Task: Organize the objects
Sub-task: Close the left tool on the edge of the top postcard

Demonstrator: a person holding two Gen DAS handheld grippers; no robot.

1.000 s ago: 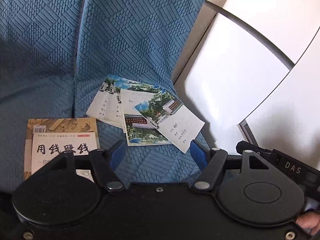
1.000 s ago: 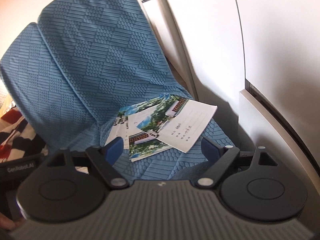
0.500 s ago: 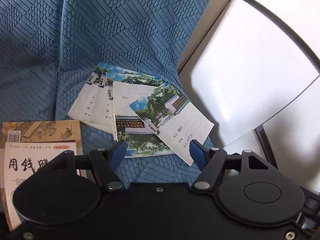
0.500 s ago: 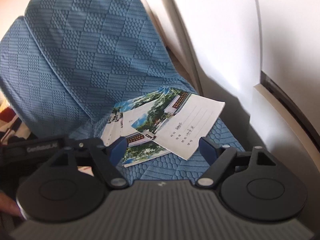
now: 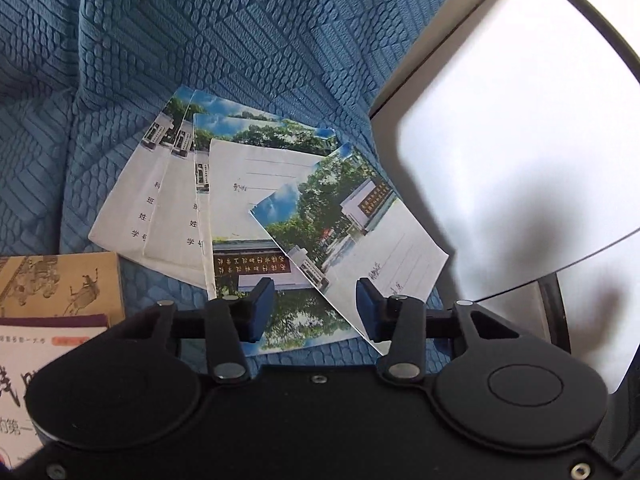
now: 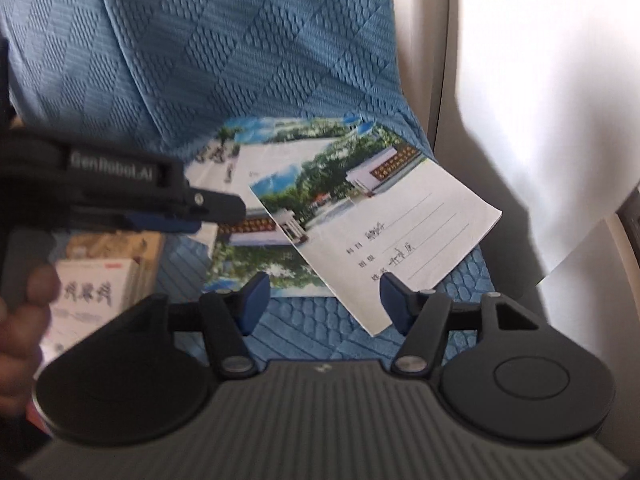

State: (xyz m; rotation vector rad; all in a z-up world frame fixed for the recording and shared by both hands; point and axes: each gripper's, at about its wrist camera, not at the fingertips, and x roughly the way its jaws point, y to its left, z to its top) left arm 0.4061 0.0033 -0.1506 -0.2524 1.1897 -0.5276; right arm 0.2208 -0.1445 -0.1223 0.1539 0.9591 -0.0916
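**Exercise books still fanned out, nothing yet gripped**

On the blue quilted seat cushion (image 5: 168,292) a loose fan of thin exercise books (image 5: 224,200) is seen, their covers printed with a school gate, trees and sky. Several lie overlapped and skewed, and the topmost exercise book (image 6: 376,236) is turned at an angle across the others, its near corner pointing towards the camera and its handwritten label lines facing up. To the left of the fan, a thicker paperback book (image 5: 56,280) with a tan illustrated cover lies apart from it. To the right, a white panel (image 5: 500,160) rises beside the seat.

The left gripper (image 5: 316,308) is held low over the near edge of the fan. Its jaws have just been closing, but they stand partly spread, and nothing is pinched: the blue pads are seen above the paper, one over the lower book, the other over the near corner of the topmost one. In the right wrist view this gripper is seen from the side, held by a hand (image 6: 20,320) at the left.

The right gripper (image 6: 320,304) is poised over the near corner of the topmost exercise book. Its jaws have likewise just been closing and are still parted, with the corner lying between the pads but not clamped.

As judged from the layout, the organizing has barely begun. No book has been lifted or squared up; the fan remains to be gathered into one aligned stack, and the paperback may have to be placed with it.
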